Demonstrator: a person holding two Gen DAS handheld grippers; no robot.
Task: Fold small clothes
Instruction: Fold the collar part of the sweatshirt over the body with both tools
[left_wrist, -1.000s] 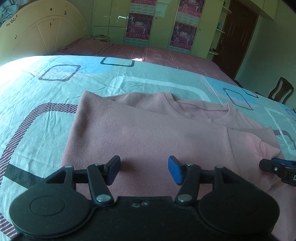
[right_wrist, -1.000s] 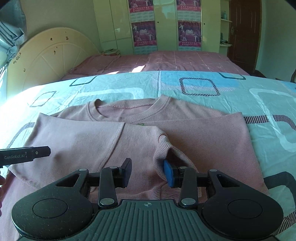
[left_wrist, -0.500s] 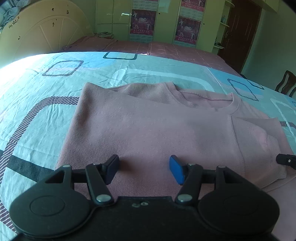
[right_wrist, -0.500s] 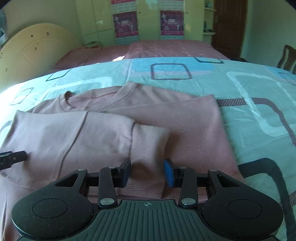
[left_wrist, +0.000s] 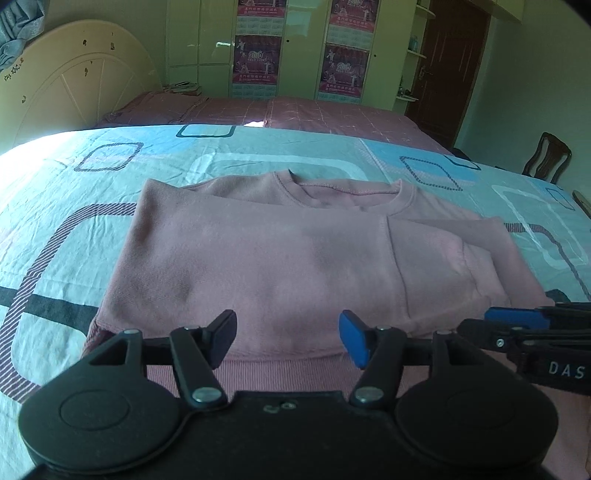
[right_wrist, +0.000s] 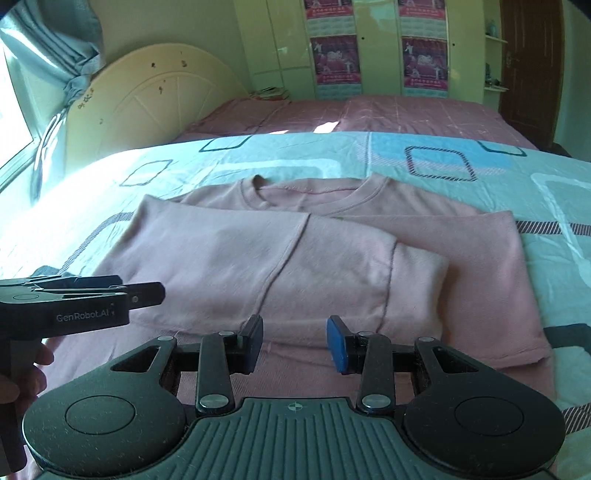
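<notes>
A pink long-sleeved top (left_wrist: 280, 258) lies flat on the bed, neckline away from me. Its left side and sleeve are folded across the body, the cuff (right_wrist: 417, 284) resting right of the middle. My left gripper (left_wrist: 288, 338) is open and empty, just above the top's near hem. My right gripper (right_wrist: 294, 341) is open and empty, near the folded sleeve's lower edge. Each gripper shows in the other's view: the right one in the left wrist view (left_wrist: 517, 325), the left one in the right wrist view (right_wrist: 140, 293).
The bed has a light blue sheet (left_wrist: 74, 229) with square patterns. A pink blanket (left_wrist: 295, 112) lies beyond it. A cream headboard (right_wrist: 155, 96) stands at the far left, wardrobes behind, a wooden chair (left_wrist: 546, 158) at the right.
The right gripper has let go of the sleeve cuff, which now lies flat across the top, and has opened wider. Both grippers have drawn back toward the near hem.
</notes>
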